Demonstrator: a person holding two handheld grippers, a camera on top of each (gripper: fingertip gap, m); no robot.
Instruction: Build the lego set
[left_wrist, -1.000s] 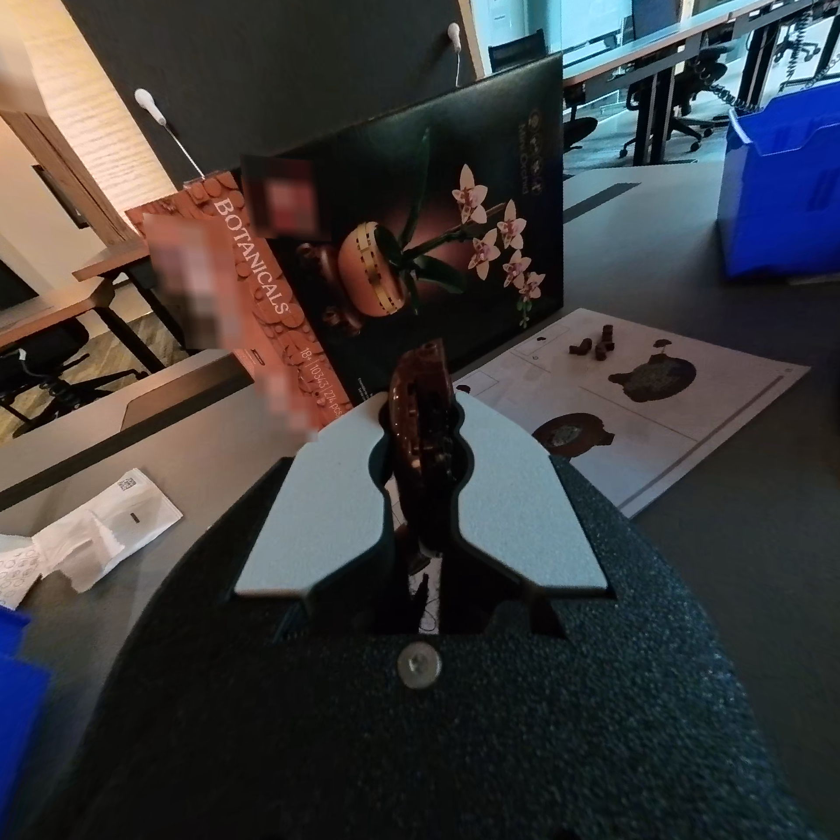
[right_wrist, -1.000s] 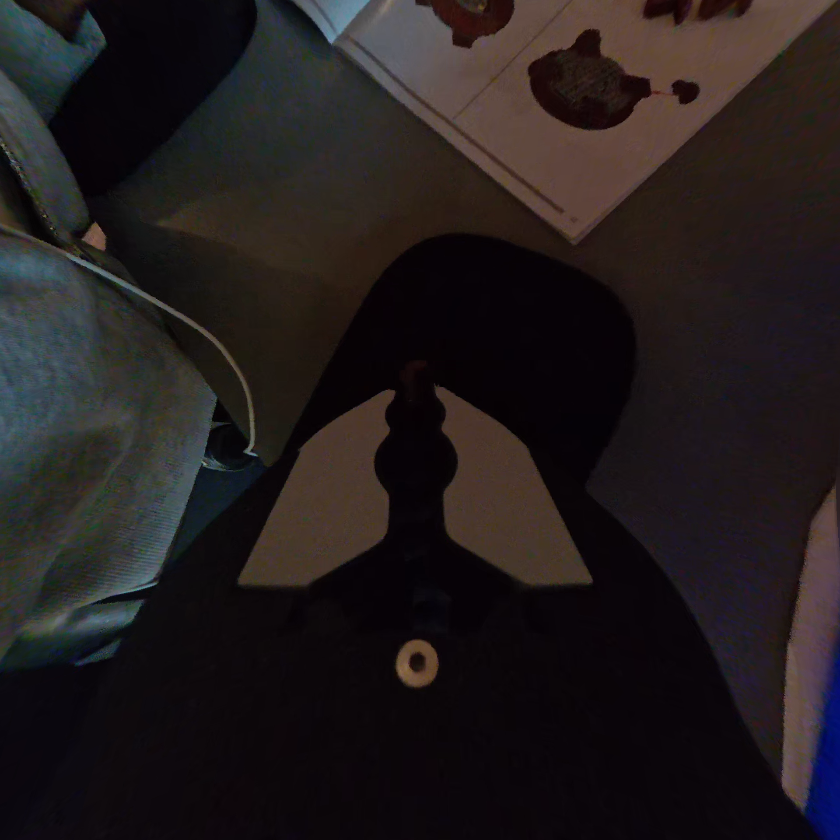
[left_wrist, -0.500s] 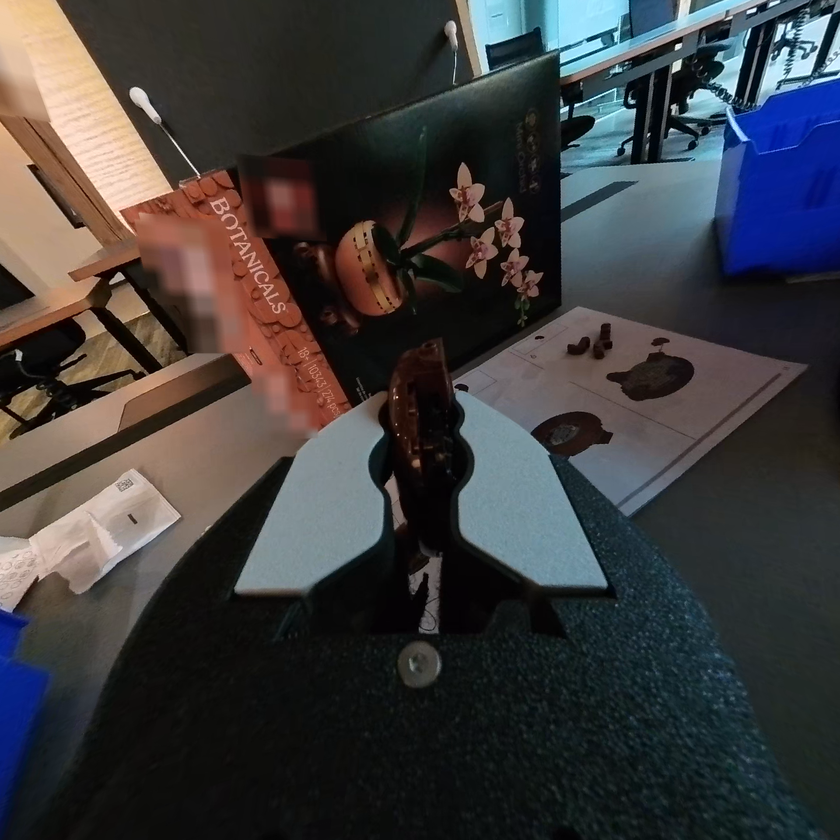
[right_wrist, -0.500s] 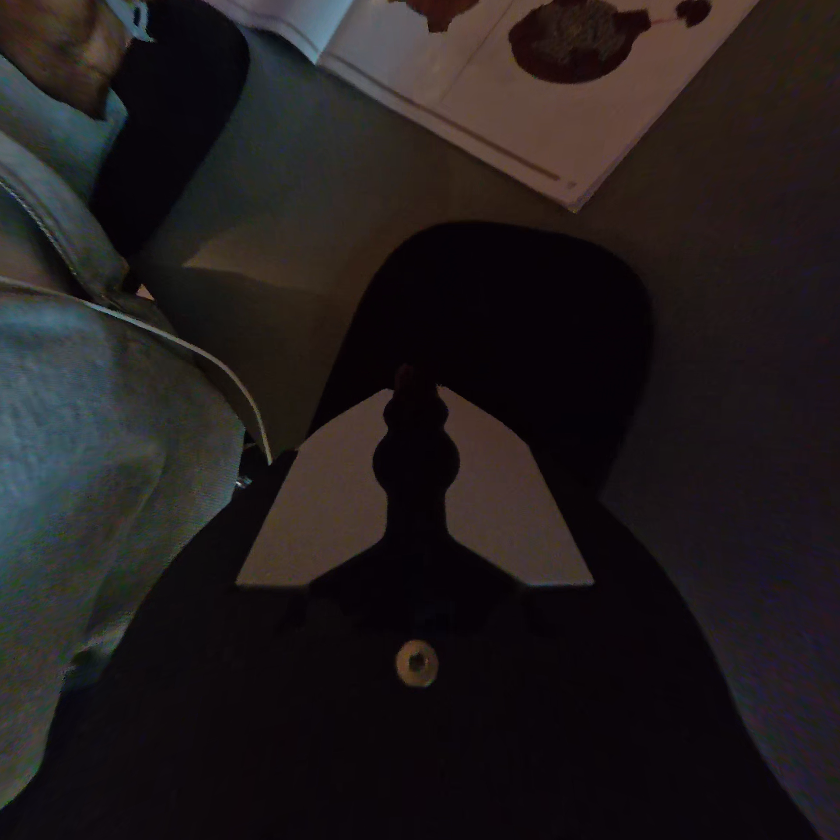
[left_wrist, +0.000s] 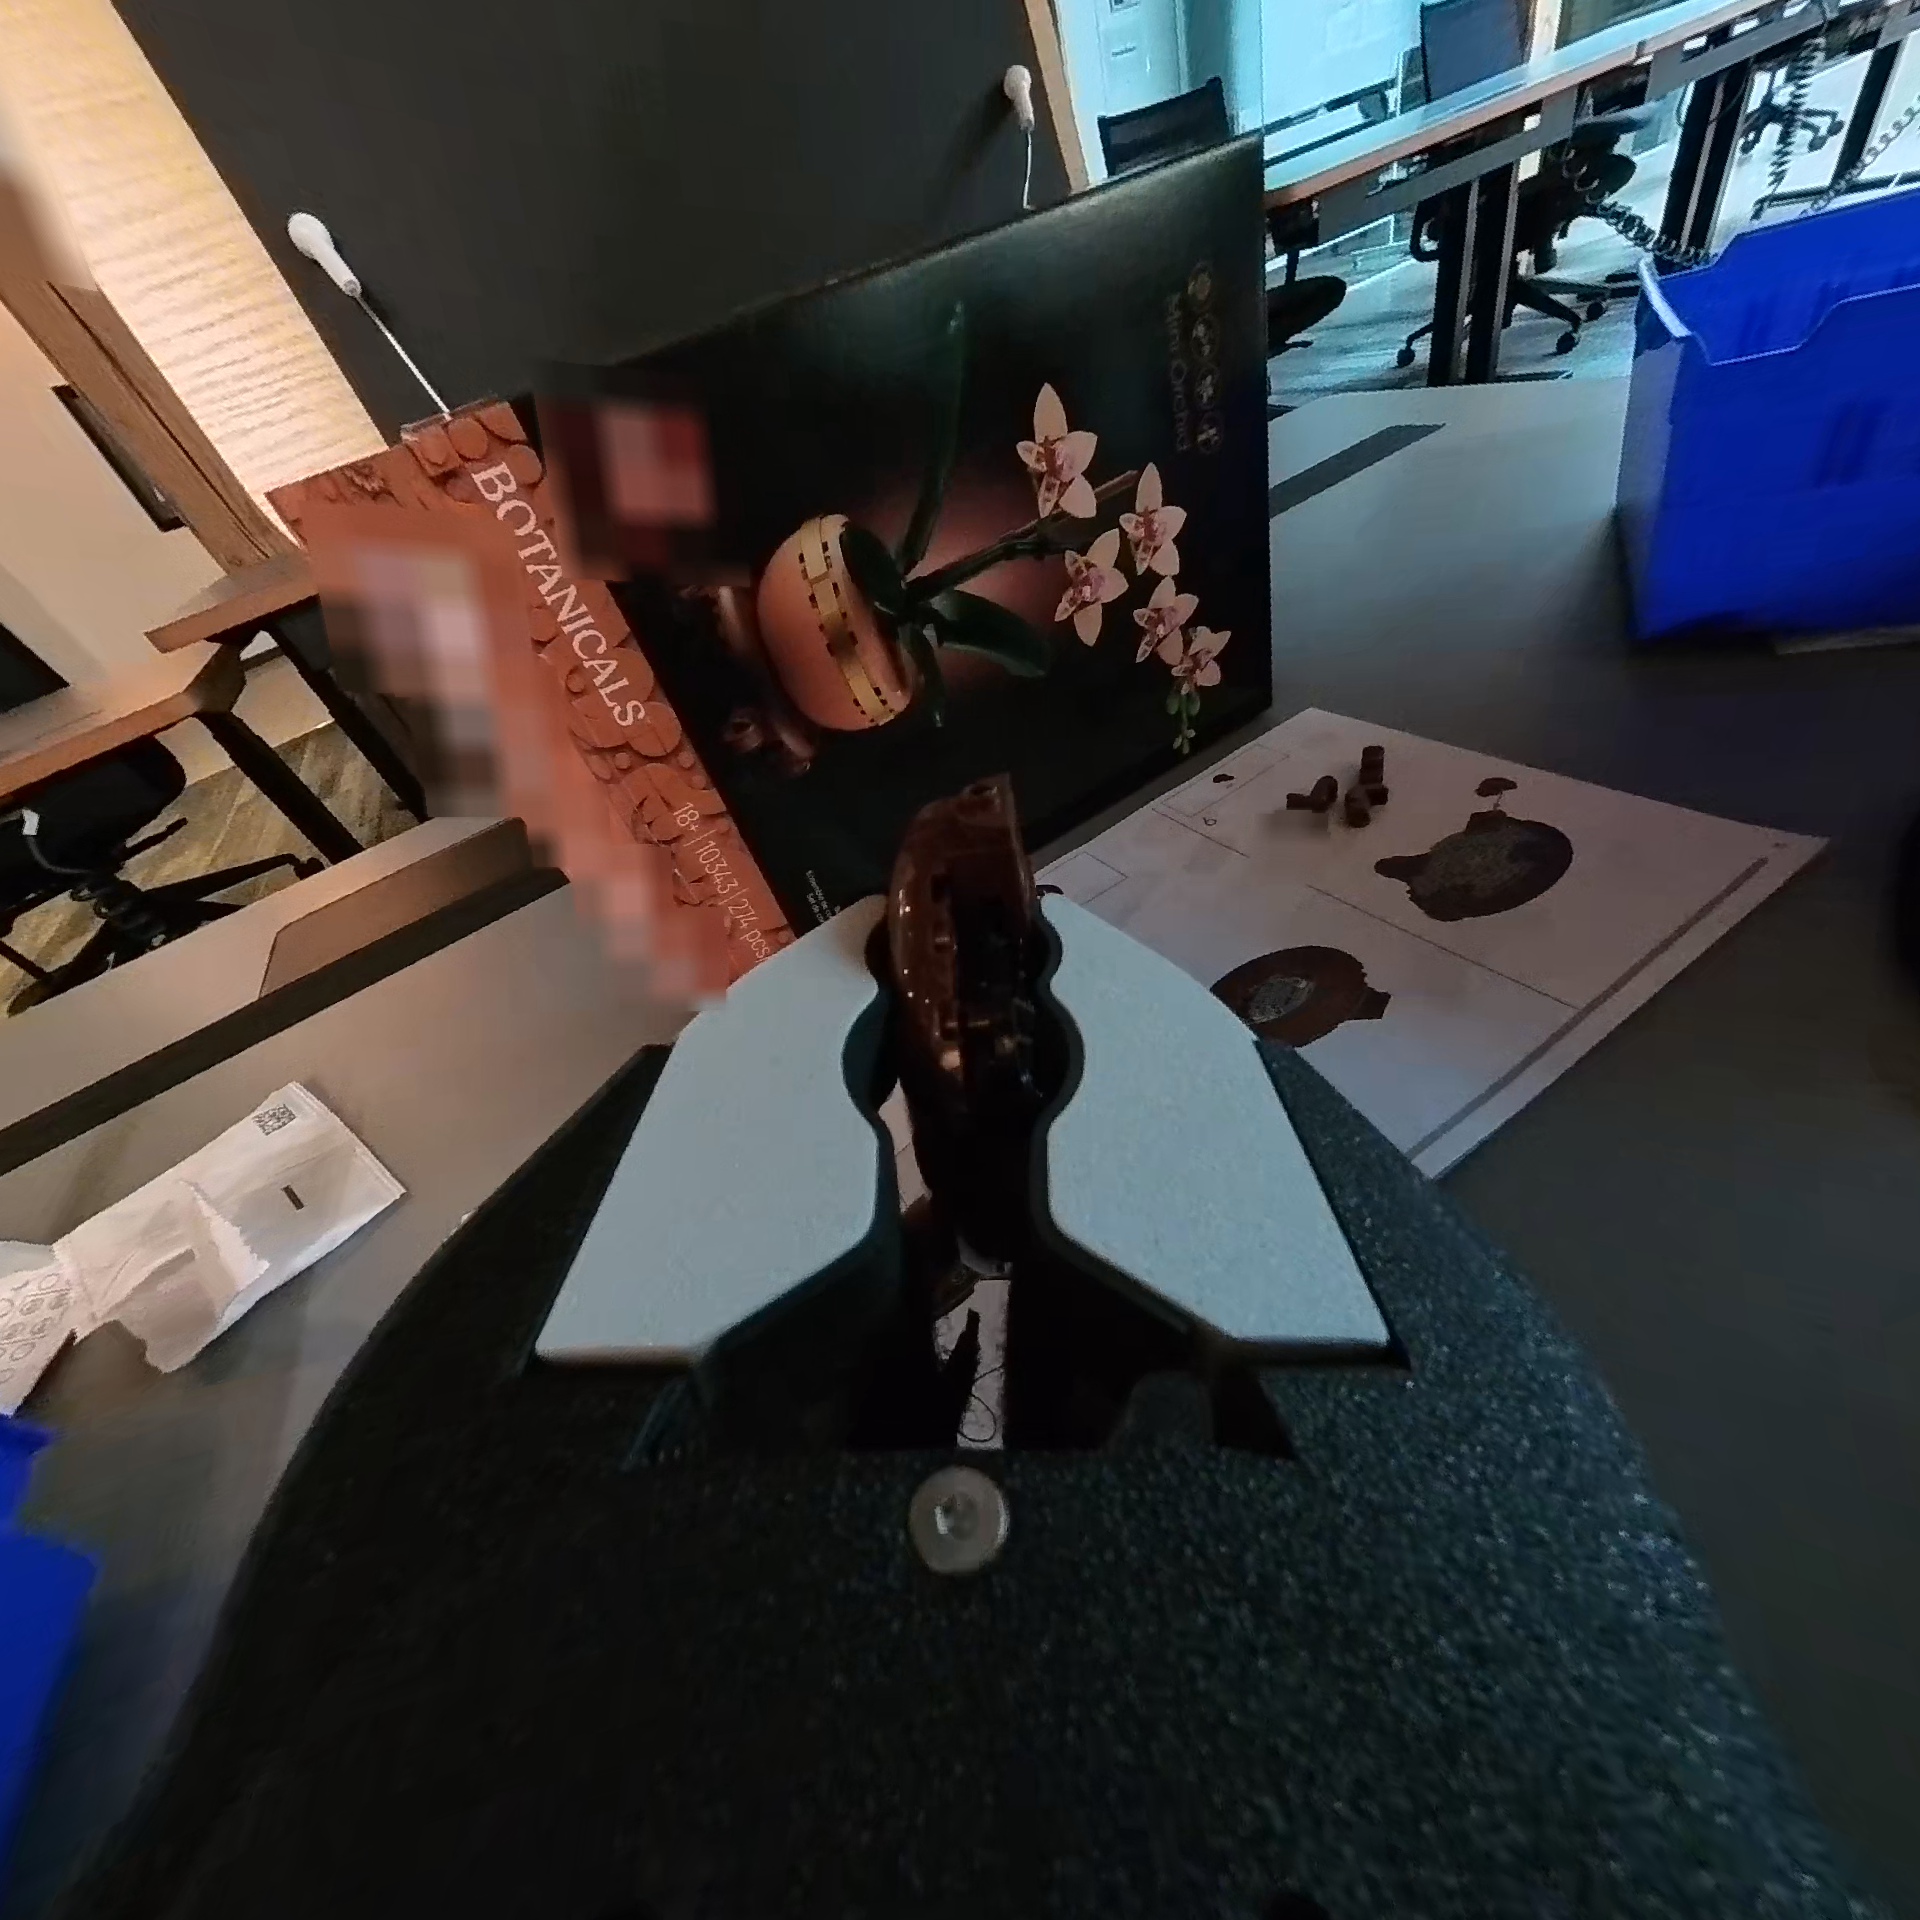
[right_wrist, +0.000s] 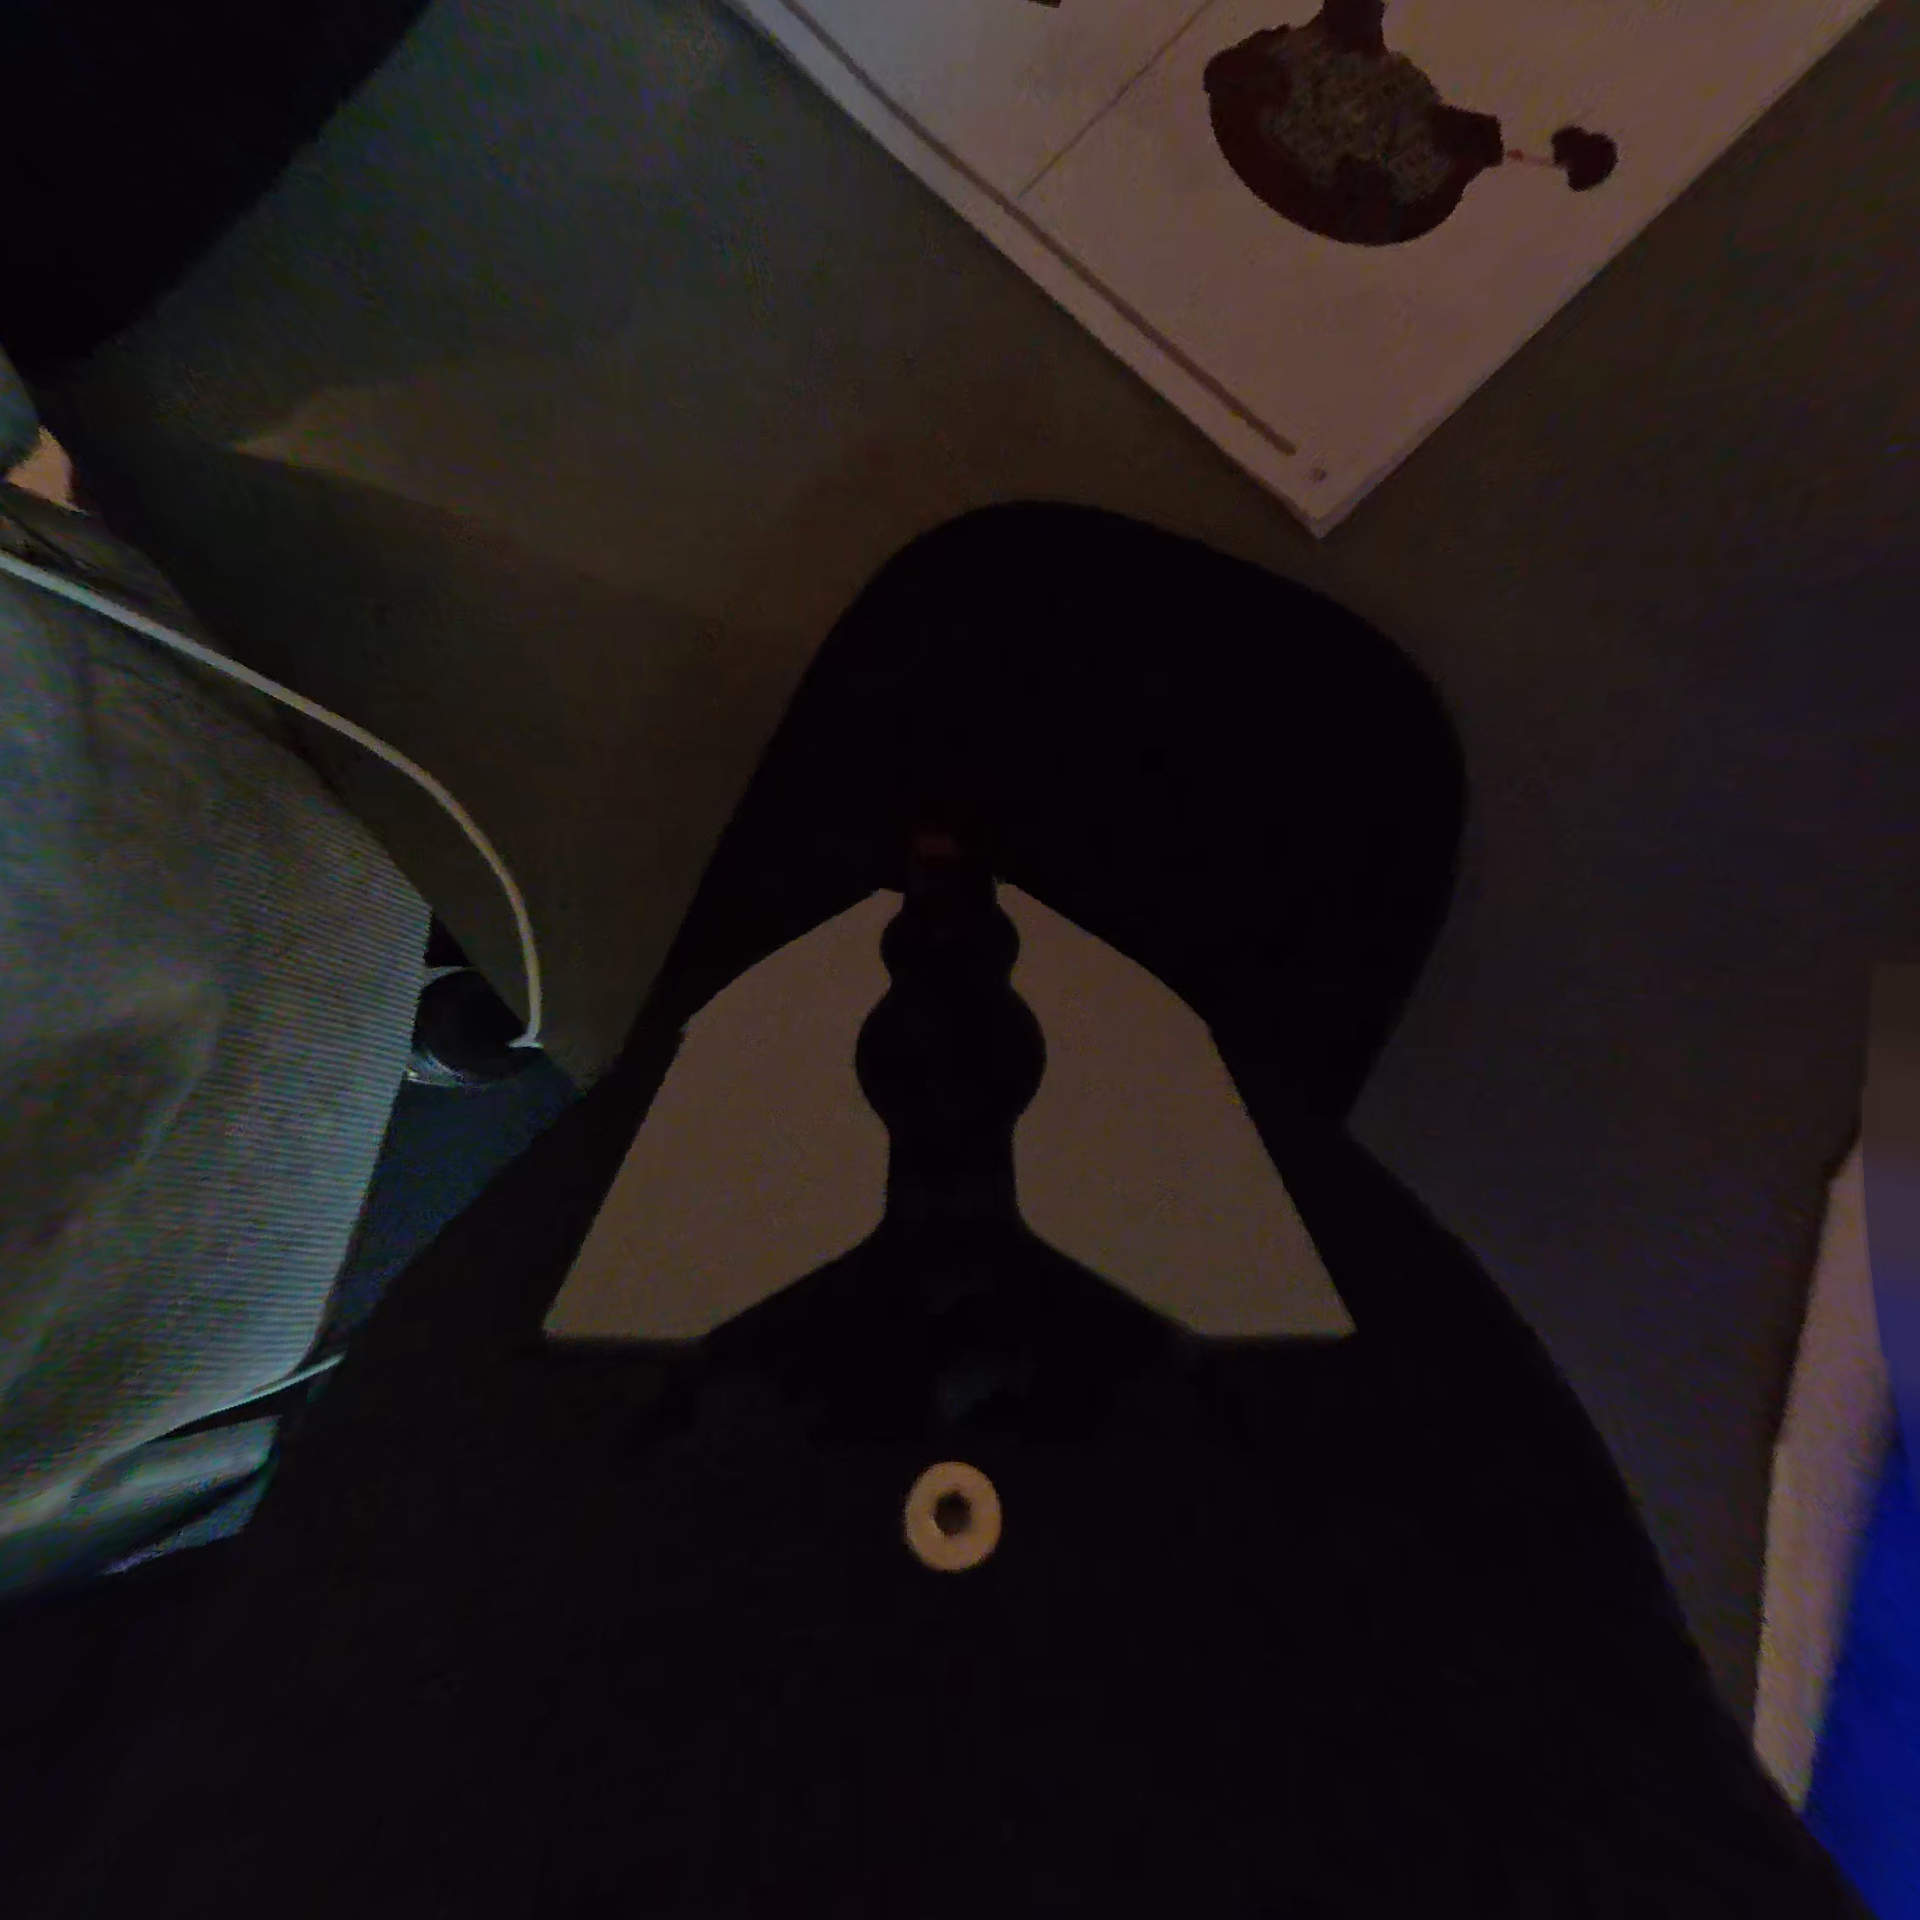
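Observation:
My left gripper (left_wrist: 961, 914) is shut on a dark brown, rounded brick assembly (left_wrist: 966, 842) and holds it upright above the grey table (left_wrist: 1662, 1195). In front of it stands the dark set box with an orchid picture (left_wrist: 935, 499). An open instruction booklet (left_wrist: 1455, 935) lies to its right with a few small brown pieces (left_wrist: 1340, 795) on it. My right gripper (right_wrist: 948, 894) hangs in deep shadow over the table, near the booklet's corner (right_wrist: 1299, 260). A small reddish-brown piece (right_wrist: 935, 847) shows dimly between its fingertips, which are closed on it.
A blue bin (left_wrist: 1787, 436) stands at the far right of the table. A torn white paper bag (left_wrist: 208, 1226) lies at the left. A person's grey sleeve (right_wrist: 156, 1039) is at the left of the right wrist view. Something blue (right_wrist: 1870, 1662) is at its right edge. About 30 cm separates my left fingertips from my right.
The left gripper has stayed almost still with the brown assembly. The right gripper has drifted slightly over the table, and the booklet has shifted a little in its view. Both grasps look unchanged.

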